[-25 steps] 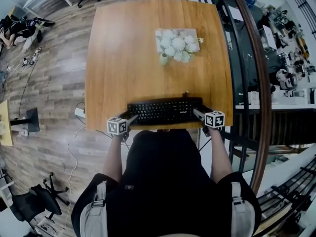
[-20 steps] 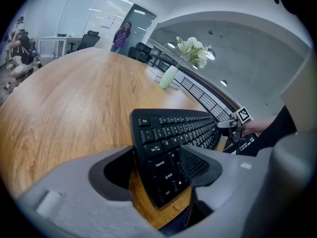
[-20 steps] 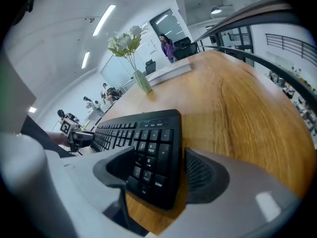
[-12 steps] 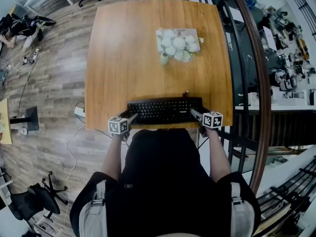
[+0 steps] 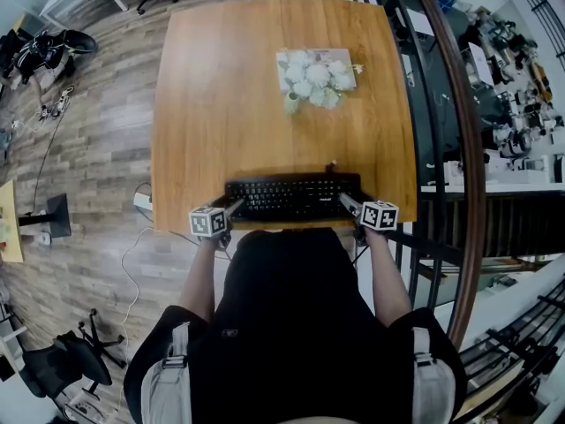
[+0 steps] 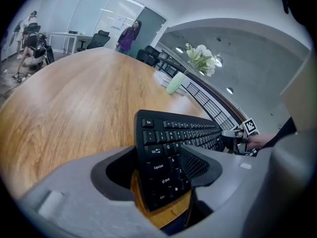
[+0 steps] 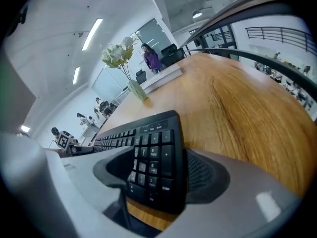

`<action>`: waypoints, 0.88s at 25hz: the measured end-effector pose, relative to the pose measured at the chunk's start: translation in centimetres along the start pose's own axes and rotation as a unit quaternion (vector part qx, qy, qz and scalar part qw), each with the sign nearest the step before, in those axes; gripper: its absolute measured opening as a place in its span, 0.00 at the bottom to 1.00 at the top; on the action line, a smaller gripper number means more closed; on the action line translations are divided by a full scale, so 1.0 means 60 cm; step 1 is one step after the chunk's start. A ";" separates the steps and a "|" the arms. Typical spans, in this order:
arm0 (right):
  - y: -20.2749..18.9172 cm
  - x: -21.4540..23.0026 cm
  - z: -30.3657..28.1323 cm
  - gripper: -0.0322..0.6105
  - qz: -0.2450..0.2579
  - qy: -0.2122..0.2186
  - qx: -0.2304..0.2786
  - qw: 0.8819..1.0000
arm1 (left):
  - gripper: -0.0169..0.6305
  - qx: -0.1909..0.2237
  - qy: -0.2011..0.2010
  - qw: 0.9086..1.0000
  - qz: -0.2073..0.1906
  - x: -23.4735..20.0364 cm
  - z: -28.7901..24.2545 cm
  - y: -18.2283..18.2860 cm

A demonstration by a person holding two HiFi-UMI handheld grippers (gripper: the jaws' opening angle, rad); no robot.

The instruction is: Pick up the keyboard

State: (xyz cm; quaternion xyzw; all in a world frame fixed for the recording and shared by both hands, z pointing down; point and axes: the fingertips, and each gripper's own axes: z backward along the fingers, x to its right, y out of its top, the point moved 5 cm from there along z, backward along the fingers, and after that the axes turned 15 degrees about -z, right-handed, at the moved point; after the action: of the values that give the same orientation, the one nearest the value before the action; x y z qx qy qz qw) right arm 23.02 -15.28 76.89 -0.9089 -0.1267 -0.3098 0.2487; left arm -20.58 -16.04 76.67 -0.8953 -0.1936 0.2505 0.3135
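Keyboard (image 5: 291,197) along near edge of tabletop (image 5: 221,104), right of centre, long side parallel to edge. Left tongs (image 5: 237,207) clamped on keyboard's left end, one jaw over keys, other under. Right tongs (image 5: 346,203) clamped same way on right end, over number pad. Can't tell if keyboard is clear of tabletop. Flower vase (image 5: 313,79) near far right corner, well apart from keyboard.

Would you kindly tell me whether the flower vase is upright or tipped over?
Upright: the vase stands on the table, flowers rising above it.
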 end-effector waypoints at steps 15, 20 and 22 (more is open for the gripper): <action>0.062 -0.044 0.029 0.54 0.015 0.008 0.061 0.998 | 0.45 0.072 0.013 0.997 -0.019 0.009 0.034 0.079; 0.076 -0.060 0.042 0.54 0.021 0.021 0.071 0.997 | 0.45 0.091 0.018 0.995 -0.031 0.015 0.053 0.106; 0.082 -0.066 0.046 0.54 0.023 0.025 0.076 0.997 | 0.45 0.101 0.021 0.994 -0.031 0.017 0.060 0.115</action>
State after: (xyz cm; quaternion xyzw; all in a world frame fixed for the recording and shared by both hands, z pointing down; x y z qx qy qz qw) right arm 23.23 -18.26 70.69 -0.8818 -0.1229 -0.3166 0.3271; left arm -20.51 -18.90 69.34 -0.8577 -0.1885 0.2398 0.4139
